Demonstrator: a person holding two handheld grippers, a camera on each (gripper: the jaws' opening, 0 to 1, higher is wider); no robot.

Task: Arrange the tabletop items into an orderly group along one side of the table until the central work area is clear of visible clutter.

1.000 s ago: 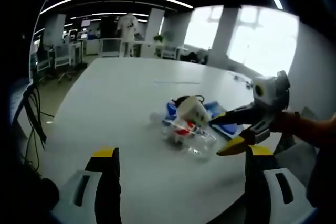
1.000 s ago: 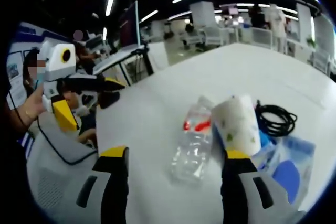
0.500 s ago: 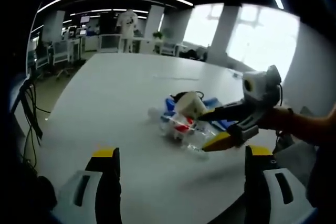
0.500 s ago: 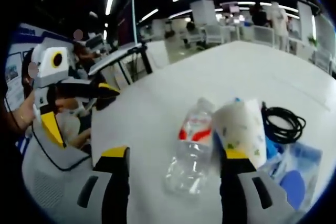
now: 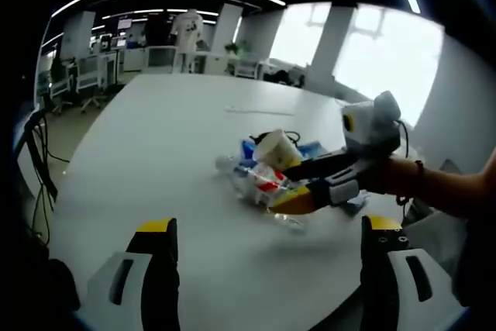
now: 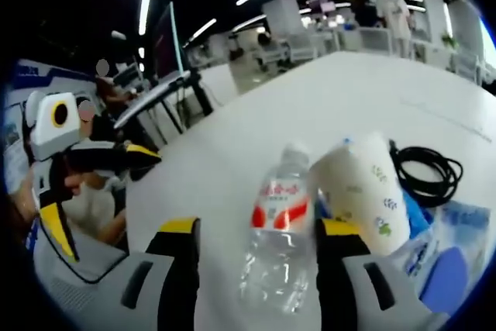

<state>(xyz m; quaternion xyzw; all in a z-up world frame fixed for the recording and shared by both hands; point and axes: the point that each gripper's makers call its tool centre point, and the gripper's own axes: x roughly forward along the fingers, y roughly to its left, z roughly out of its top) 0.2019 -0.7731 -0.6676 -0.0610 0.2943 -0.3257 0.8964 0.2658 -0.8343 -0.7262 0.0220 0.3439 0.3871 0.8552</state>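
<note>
— Lying where? Clear bottle (image 6: 280, 232) resting on its side on the white tabletop (image 6: 364, 98), red label facing up, just beside a white paper cup (image 6: 360, 190).

— Sitting between the spread jaws of the right hand-held gripper (image 6: 256, 236), jaws not closing on it yet. Black cable (image 6: 428, 171) coiling past the cup, blue packets (image 6: 436, 253) lying next to it.

— Left hand-held gripper (image 5: 267, 226)?

— Hovering apart over bare tabletop (image 5: 155, 137), holding nothing, well short of the bottle (image 5: 256, 184) and cup (image 5: 277, 149); right hand-held gripper (image 5: 298, 187) reaching in beside them.
</note>
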